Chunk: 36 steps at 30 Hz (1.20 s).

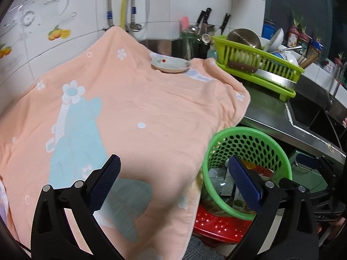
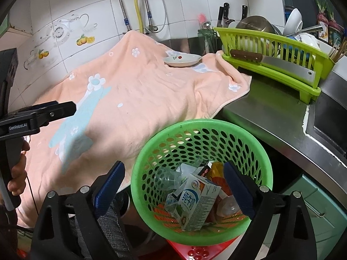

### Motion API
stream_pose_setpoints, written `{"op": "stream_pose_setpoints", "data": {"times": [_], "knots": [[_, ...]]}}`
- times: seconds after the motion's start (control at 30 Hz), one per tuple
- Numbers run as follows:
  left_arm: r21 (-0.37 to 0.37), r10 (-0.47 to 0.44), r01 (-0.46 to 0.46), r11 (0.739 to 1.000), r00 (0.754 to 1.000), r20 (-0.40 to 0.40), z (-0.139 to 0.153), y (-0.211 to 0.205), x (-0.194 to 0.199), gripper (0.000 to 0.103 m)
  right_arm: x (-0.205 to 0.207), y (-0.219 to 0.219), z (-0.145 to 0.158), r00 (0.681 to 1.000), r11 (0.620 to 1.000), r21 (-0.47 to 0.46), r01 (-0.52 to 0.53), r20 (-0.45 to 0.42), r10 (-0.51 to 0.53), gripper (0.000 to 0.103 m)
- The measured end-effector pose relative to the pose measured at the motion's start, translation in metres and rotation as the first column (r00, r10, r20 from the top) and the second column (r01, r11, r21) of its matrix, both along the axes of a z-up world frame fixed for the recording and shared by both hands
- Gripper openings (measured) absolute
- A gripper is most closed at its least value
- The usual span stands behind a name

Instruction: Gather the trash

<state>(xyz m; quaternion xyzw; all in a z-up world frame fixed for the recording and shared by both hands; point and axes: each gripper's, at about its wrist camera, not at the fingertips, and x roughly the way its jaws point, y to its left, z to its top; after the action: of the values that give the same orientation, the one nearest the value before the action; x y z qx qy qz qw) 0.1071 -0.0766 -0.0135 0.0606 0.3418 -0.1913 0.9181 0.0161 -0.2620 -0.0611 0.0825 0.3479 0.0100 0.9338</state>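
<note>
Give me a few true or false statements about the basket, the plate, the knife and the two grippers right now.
1. The basket holds a milk carton. True.
2. The plate sits in the dish rack. False: it rests on the peach towel.
3. The right gripper grips the carton. False: its jaws are open and empty.
4. A knife lies along the rack's front. True.
5. The left gripper is open. True.
</note>
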Motion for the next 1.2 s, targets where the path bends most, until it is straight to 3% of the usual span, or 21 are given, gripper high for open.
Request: {"op": "stream_pose_setpoints", "data": {"times": [0.6,1.2], "knots": [[-0.015,0.084,-0.084,0.996,0.996,0.021,0.004,0.032,-0.012,0.098,0.002,0.016,0.011,1.000,0.999,-0.053,-0.008,0.029,0.009,0.090],[-0.012,0.109,-0.109,0.994,0.993,0.048,0.000,0.045,-0.024,0.098,0.007,0.019,0.016,0.999,0.996,-0.089,0.012,0.037,-0.009,0.091]]}}
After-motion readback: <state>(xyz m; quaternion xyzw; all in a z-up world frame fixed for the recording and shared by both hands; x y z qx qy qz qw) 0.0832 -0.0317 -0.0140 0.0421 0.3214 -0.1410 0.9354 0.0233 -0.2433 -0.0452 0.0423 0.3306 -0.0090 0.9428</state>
